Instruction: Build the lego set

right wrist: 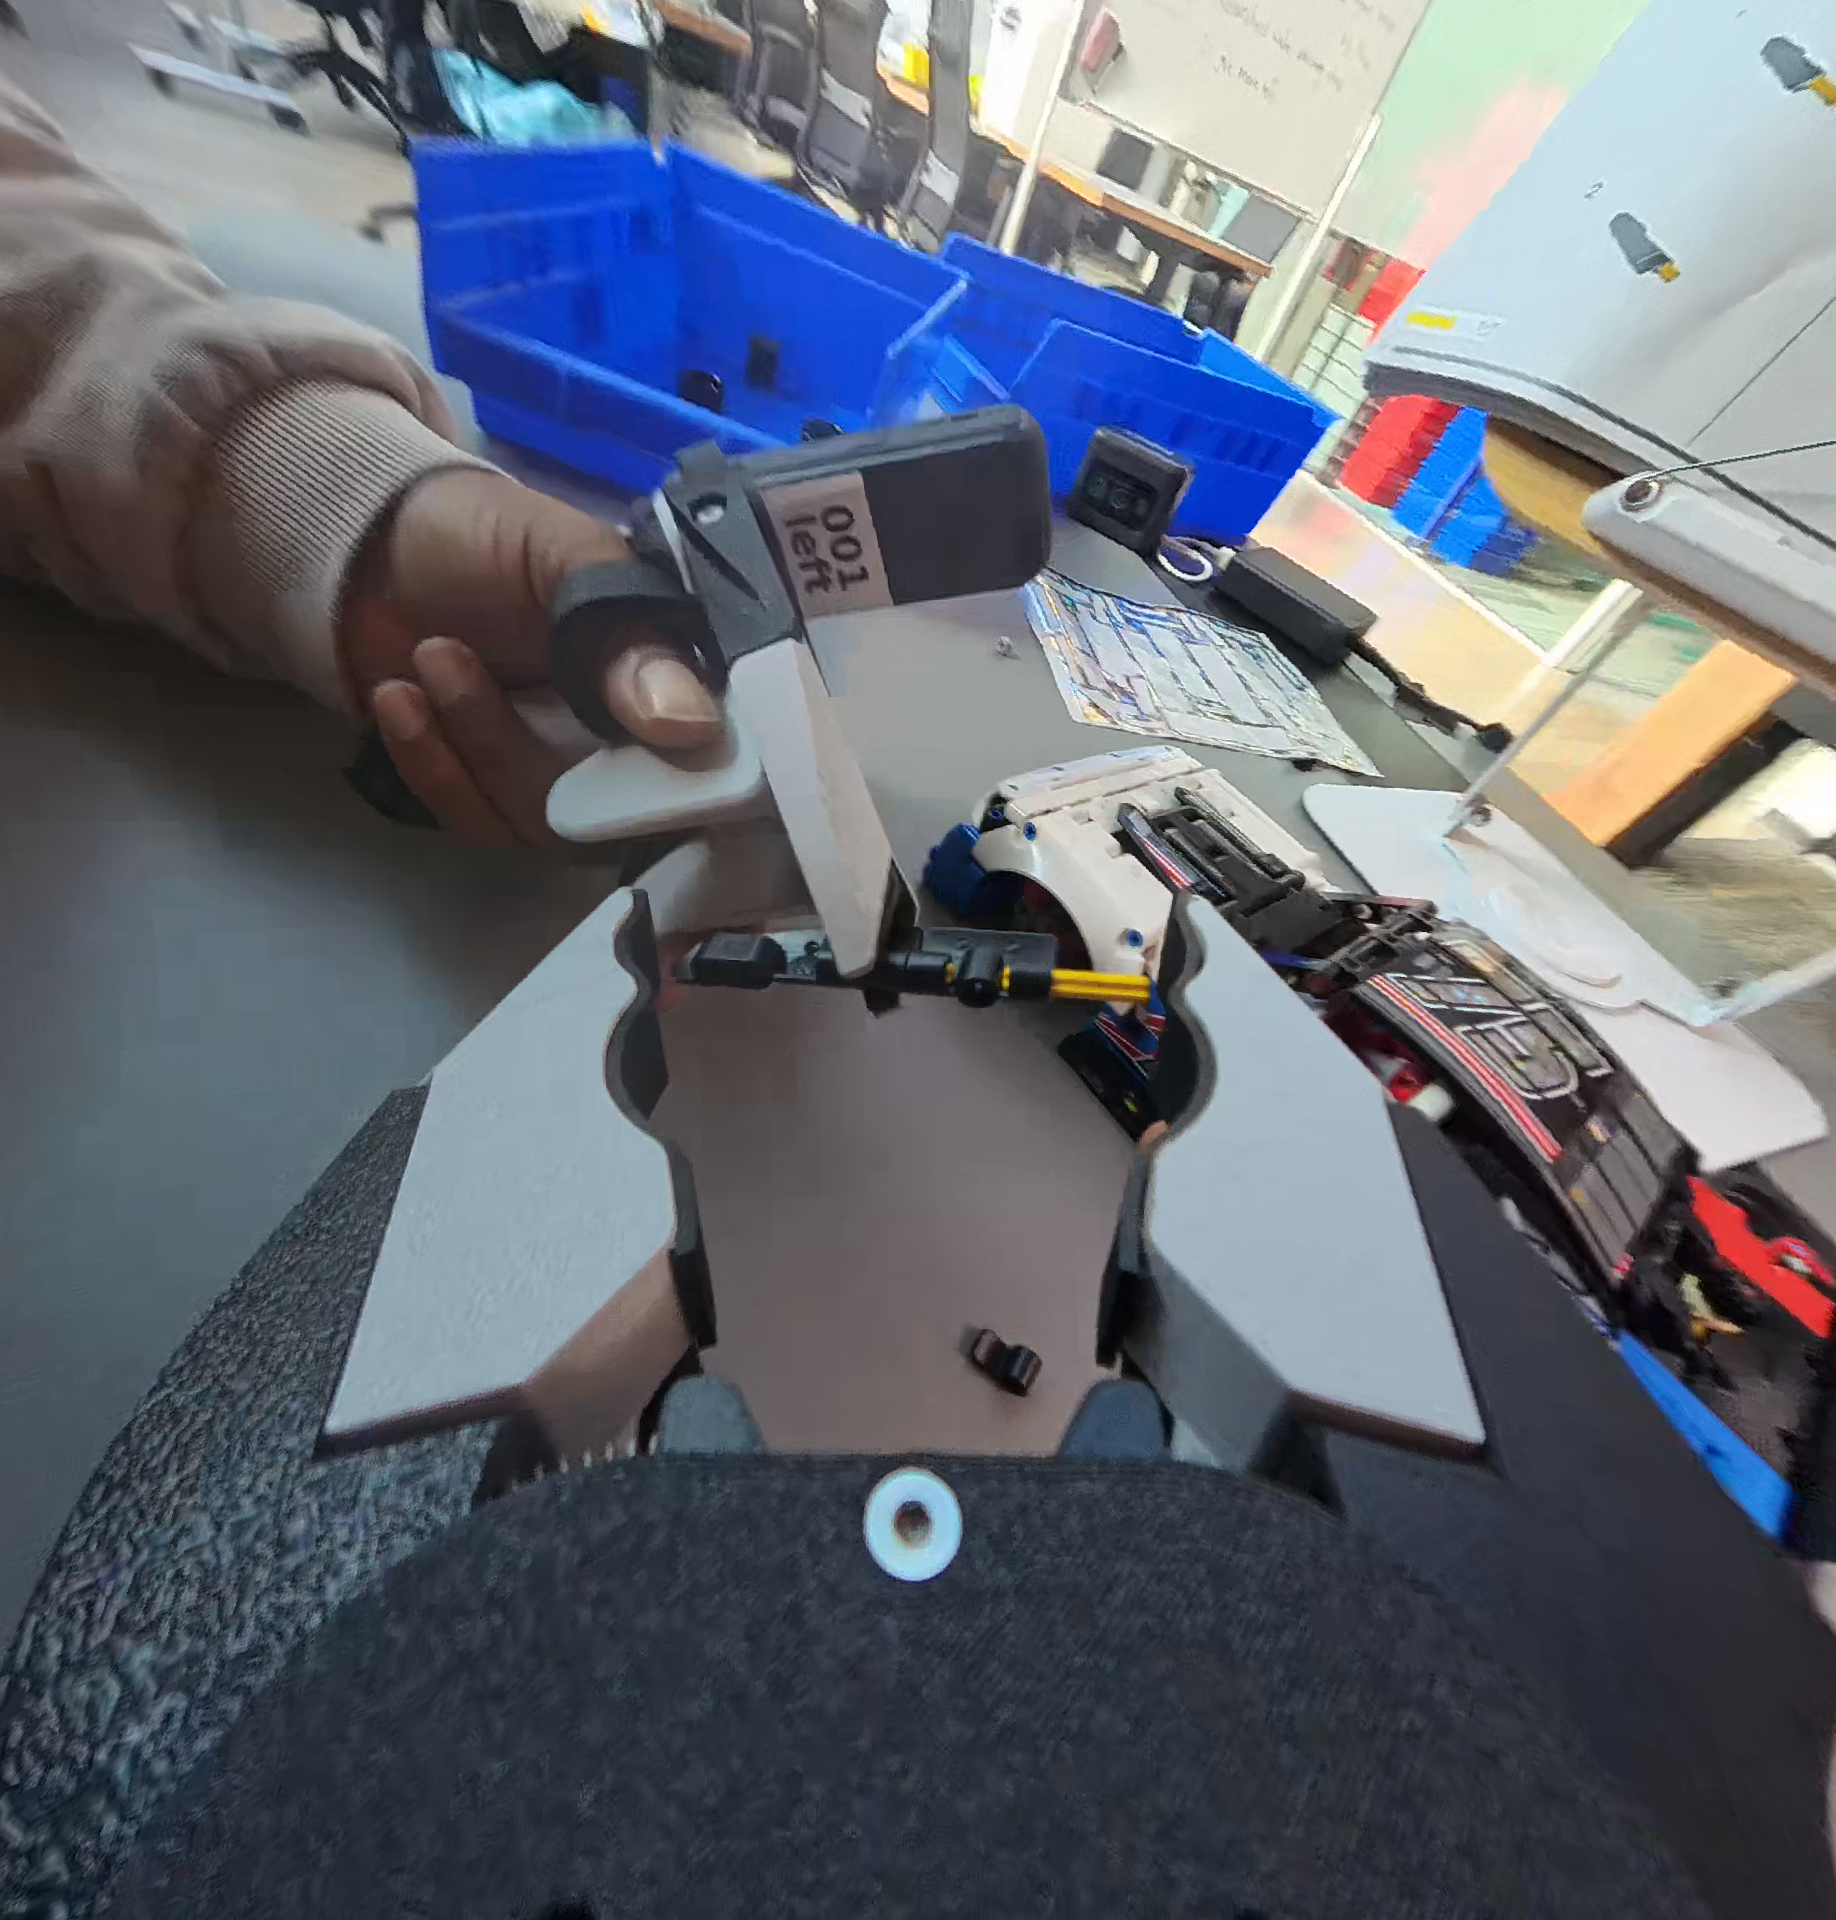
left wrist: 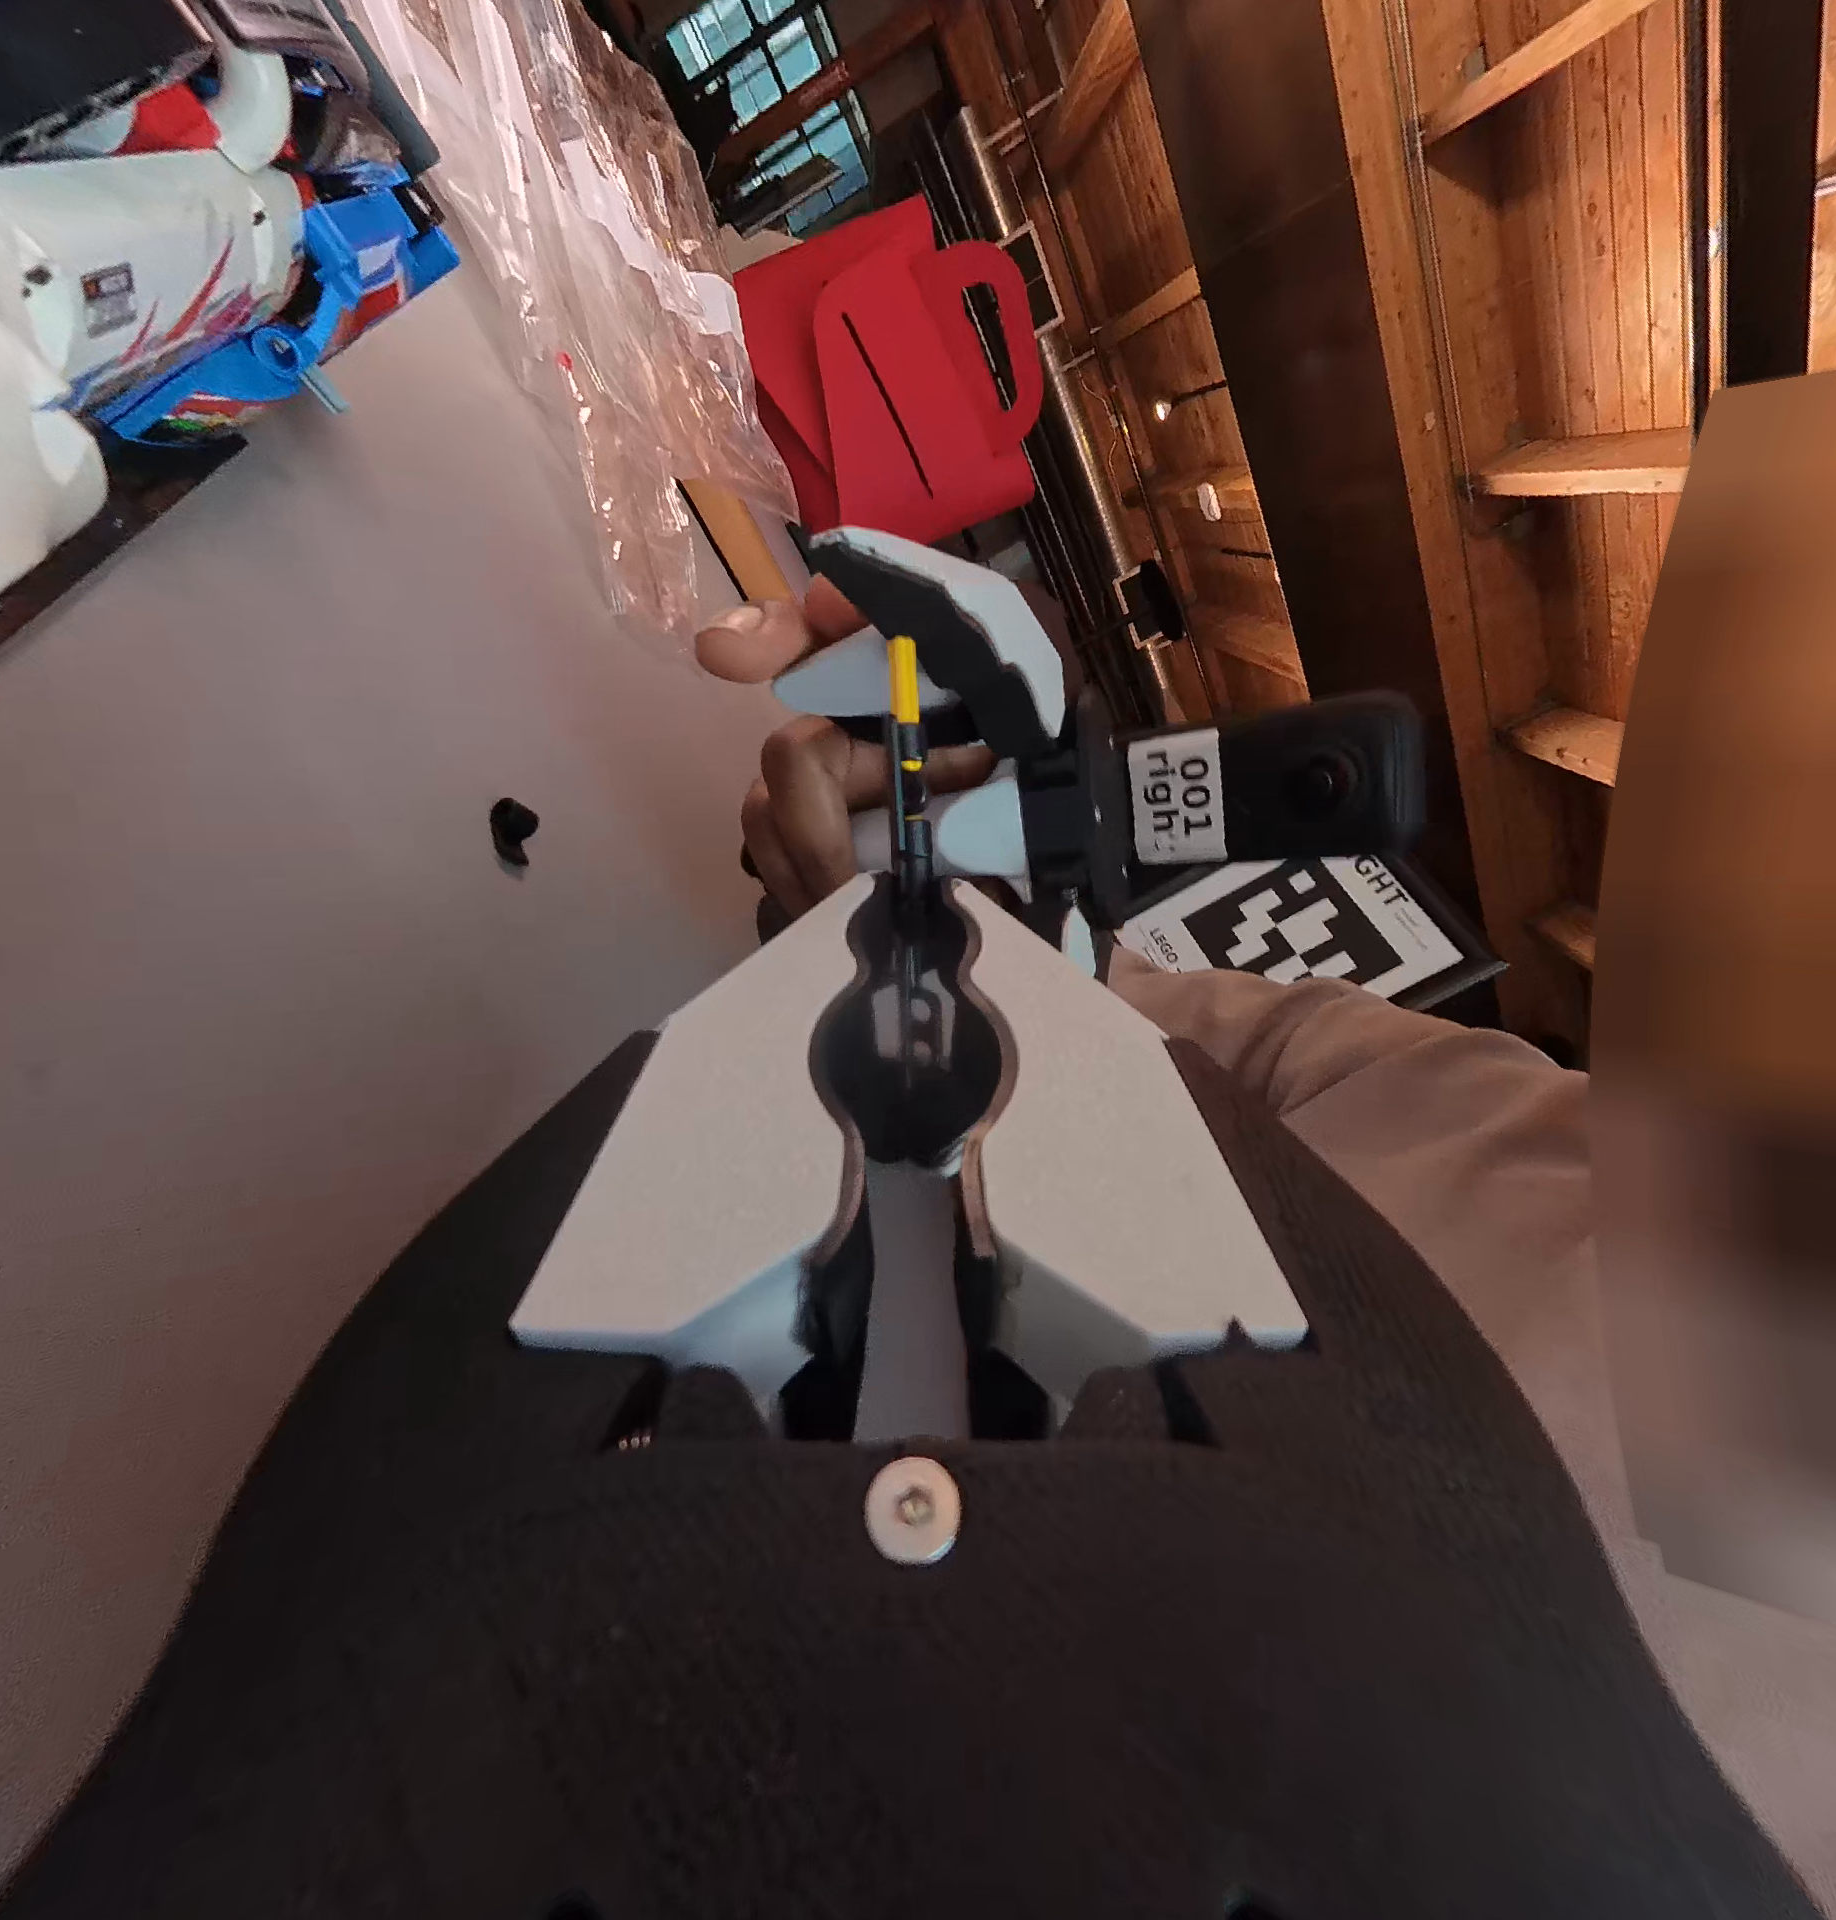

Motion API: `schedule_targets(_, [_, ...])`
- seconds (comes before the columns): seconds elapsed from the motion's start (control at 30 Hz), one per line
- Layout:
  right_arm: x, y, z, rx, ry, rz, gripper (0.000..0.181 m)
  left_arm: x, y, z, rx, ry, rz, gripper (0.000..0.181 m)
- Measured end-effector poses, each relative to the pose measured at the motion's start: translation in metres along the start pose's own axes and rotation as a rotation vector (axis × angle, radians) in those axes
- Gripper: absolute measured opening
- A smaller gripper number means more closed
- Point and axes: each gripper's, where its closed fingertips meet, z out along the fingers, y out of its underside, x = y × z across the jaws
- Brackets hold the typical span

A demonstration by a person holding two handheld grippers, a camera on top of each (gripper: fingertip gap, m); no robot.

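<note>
My left gripper (left wrist: 909, 883) is shut on a slim black lego piece with a yellow axle (left wrist: 901, 681) and holds it in the air above the table. In the right wrist view the left gripper (right wrist: 862, 940) comes in from the upper left, and the lego piece (right wrist: 997, 971) lies crosswise between my right gripper's open fingers. My right gripper (right wrist: 909, 925) is open and empty, and the yellow axle's tip (right wrist: 1101, 985) is close to its right finger. The right gripper also shows ahead in the left wrist view (left wrist: 898, 727). The part-built white, black and red lego car (right wrist: 1309, 935) stands on the table just beyond.
A small black loose part (right wrist: 1005, 1361) lies on the grey table (right wrist: 218, 935). Blue bins (right wrist: 789, 312) stand at the back, with a sticker sheet (right wrist: 1174, 665) and a black adapter (right wrist: 1288, 603) to their right. An open booklet on a stand (right wrist: 1672, 260) is at the far right. A clear plastic bag (left wrist: 633, 312) lies beyond. Left and right tips are no more than a few centimetres apart.
</note>
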Motion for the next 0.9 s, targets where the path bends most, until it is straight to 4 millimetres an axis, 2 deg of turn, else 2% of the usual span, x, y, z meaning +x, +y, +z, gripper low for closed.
schedule_targets(0.1, [-0.011, -0.007, -0.023, 0.086, -0.246, 0.167, 0.081, 0.01, 0.007, -0.003, -0.092, 0.089, -0.002, 0.005])
schedule_targets(0.17, [-0.016, -0.01, -0.041, 0.14, -0.356, 0.181, 0.059, 0.026, 0.026, -0.006, -0.24, 0.202, -0.032, 0.006])
schedule_targets(0.2, [-0.019, -0.012, -0.047, 0.158, -0.388, 0.182, 0.054, 0.032, 0.037, -0.008, -0.315, 0.244, -0.038, 0.005])
schedule_targets(0.27, [-0.038, -0.013, -0.054, 0.15, -0.483, 0.134, 0.043, 0.041, 0.051, -0.009, -0.398, 0.304, -0.054, 0.005])
schedule_targets(0.33, [-0.056, -0.017, -0.056, 0.157, -0.533, 0.072, 0.04, 0.046, 0.064, -0.009, -0.461, 0.337, -0.075, 0.005])
schedule_targets(0.47, [-0.081, -0.014, -0.053, 0.114, -0.558, -0.079, 0.019, 0.049, 0.082, -0.007, -0.543, 0.353, -0.086, 0.005])
schedule_targets(0.53, [-0.084, -0.017, -0.054, 0.132, -0.561, -0.096, 0.015, 0.049, 0.085, -0.007, -0.555, 0.355, -0.092, 0.005])
schedule_targets(0.63, [-0.077, -0.013, -0.053, 0.107, -0.553, -0.053, 0.014, 0.044, 0.08, -0.005, -0.529, 0.328, -0.088, 0.005])
schedule_targets(0.67, [-0.07, -0.012, -0.052, 0.098, -0.541, 0.005, 0.014, 0.04, 0.075, -0.004, -0.503, 0.301, -0.063, 0.007])
schedule_targets(0.73, [-0.051, -0.007, -0.047, 0.041, -0.507, 0.179, 0.014, 0.027, 0.057, -0.004, -0.42, 0.183, 0.087, 0.023])
schedule_targets(0.8, [-0.028, 0.001, -0.039, -0.02, -0.452, 0.45, 0.014, 0.019, 0.032, -0.007, -0.32, 0.042, 0.357, 0.029])
schedule_targets(0.9, [-0.006, 0.001, -0.032, 0.024, -0.472, 0.918, 0.014, 0.005, 0.009, -0.015, -0.276, -0.242, 0.853, 0.031])
